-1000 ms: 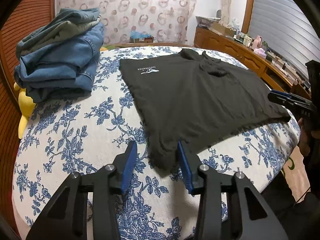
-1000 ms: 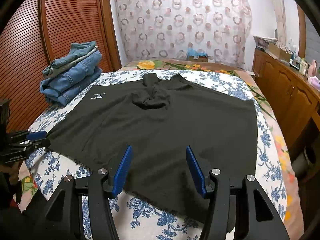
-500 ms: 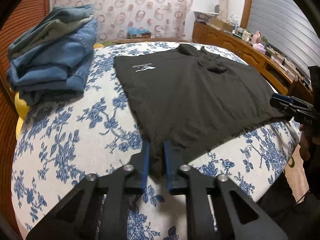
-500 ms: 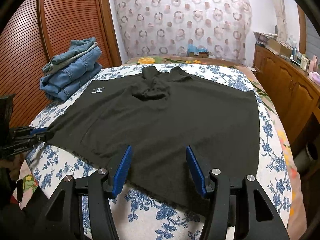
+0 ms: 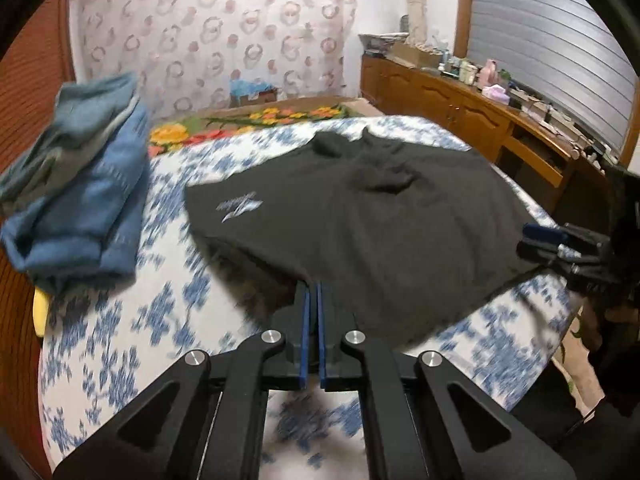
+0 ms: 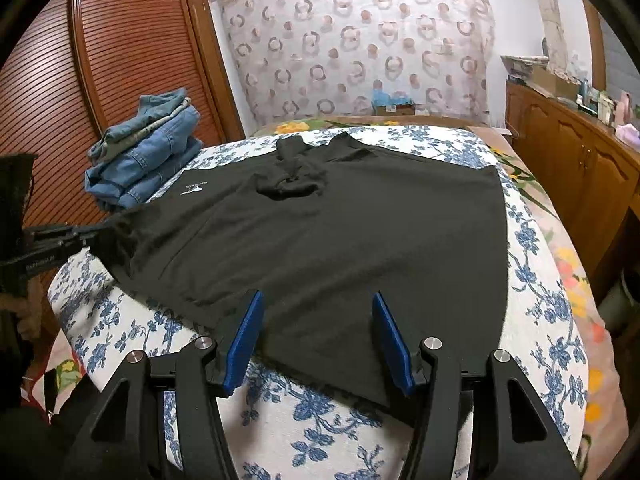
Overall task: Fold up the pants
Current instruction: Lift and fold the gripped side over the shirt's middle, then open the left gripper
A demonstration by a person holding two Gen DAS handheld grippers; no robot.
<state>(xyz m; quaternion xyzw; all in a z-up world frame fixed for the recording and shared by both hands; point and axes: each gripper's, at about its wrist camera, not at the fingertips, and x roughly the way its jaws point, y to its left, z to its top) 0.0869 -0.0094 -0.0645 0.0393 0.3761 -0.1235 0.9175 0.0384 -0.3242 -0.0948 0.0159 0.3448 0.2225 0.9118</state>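
Black pants (image 5: 360,220) with a small white logo lie spread on the blue-flowered bed (image 5: 120,340); they also show in the right wrist view (image 6: 340,232). My left gripper (image 5: 313,300) is shut on the pants' near-left corner and holds it lifted off the bed. It shows at the left in the right wrist view (image 6: 96,236). My right gripper (image 6: 316,320) is open over the pants' near hem, with cloth between its blue pads and no grip. It shows at the right in the left wrist view (image 5: 548,240).
A stack of folded blue jeans (image 5: 80,192) sits at the bed's far left, also in the right wrist view (image 6: 148,152). A wooden slatted wardrobe (image 6: 100,80) stands left. A wooden dresser (image 5: 480,120) with clutter runs along the right. A patterned curtain hangs behind.
My left gripper closed on the pants' corner and lifted it, pulling cloth up and right. My right gripper stayed open and moved slightly forward over the hem.
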